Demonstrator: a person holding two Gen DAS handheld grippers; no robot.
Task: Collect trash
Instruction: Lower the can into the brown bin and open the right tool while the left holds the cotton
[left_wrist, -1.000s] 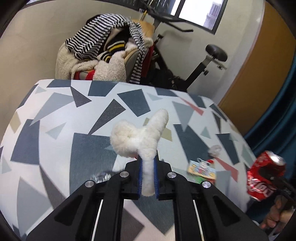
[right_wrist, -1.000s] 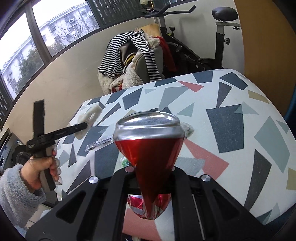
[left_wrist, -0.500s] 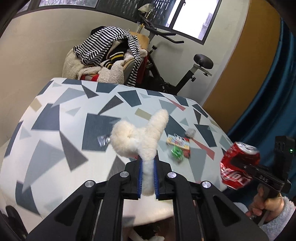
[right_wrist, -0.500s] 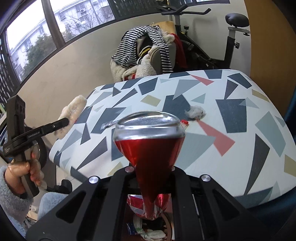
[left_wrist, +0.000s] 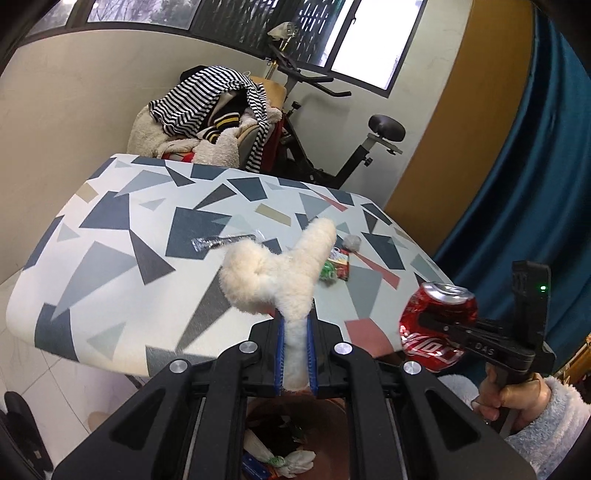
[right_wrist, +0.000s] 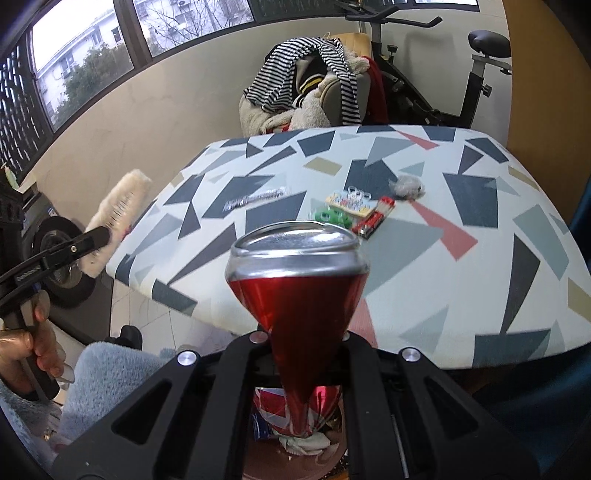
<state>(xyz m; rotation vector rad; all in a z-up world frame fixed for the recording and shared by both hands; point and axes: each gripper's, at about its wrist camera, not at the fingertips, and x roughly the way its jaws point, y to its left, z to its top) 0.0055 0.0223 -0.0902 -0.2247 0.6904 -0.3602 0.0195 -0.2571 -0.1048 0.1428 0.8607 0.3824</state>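
Both grippers have pulled back off the patterned table (left_wrist: 110, 266) and now hover over a brown round bin (left_wrist: 325, 424) at six o'clock, ready to drop. The left gripper (left_wrist: 295, 354) pinches a fluffy cream fabric scrap (left_wrist: 277, 273); the right gripper (right_wrist: 299, 354) clamps a crushed red soda can (right_wrist: 295, 295). The bin already holds crumpled tissues and wrappers. More litter (right_wrist: 351, 210) remains at twelve o'clock.

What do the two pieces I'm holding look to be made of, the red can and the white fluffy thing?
Red can: thin metal, likely aluminium, glossy red with a bare silvery top; its body is pinched in where the right gripper clamps it. Fluffy piece in the left gripper: cream fleece or plush, matte and fuzzy; exact fibre unclear.
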